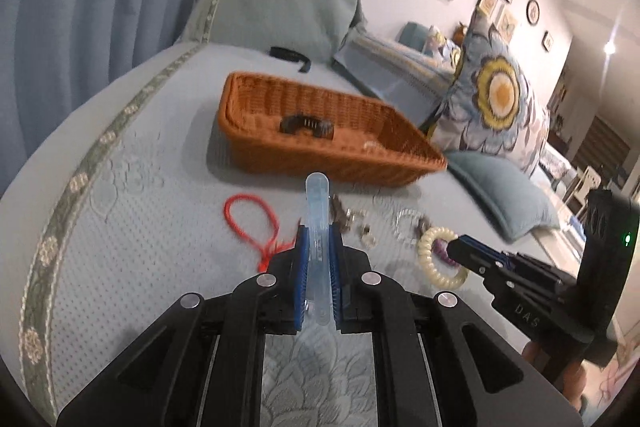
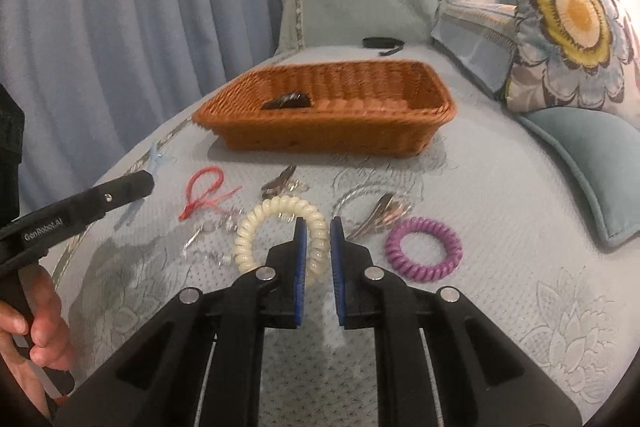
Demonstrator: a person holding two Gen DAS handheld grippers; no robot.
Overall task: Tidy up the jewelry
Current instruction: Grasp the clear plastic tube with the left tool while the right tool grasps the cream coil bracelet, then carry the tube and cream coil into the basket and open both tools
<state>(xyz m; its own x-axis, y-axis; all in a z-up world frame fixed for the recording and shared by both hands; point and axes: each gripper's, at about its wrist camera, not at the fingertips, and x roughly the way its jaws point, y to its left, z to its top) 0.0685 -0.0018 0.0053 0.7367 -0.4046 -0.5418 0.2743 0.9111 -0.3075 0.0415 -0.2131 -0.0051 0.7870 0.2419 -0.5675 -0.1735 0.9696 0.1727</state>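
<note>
My left gripper (image 1: 318,231) is shut on a pale blue translucent hair clip (image 1: 317,203), held above the bed in front of the wicker basket (image 1: 256,147). A dark claw clip (image 1: 306,126) lies in the basket. My right gripper (image 2: 319,225) has its jaws closed around the near side of the cream spiral hair tie (image 2: 276,211), which rests on the bed. A purple spiral tie (image 2: 423,251), a red cord (image 2: 206,191), metal clips (image 2: 380,217) and clear jewelry (image 2: 208,239) lie on the bed.
A flowered pillow (image 2: 568,27) and a teal cushion (image 2: 588,163) lie to the right. A black strap (image 2: 382,43) lies behind the basket. A blue curtain (image 2: 120,27) hangs on the left. The left gripper also shows in the right wrist view (image 2: 150,181).
</note>
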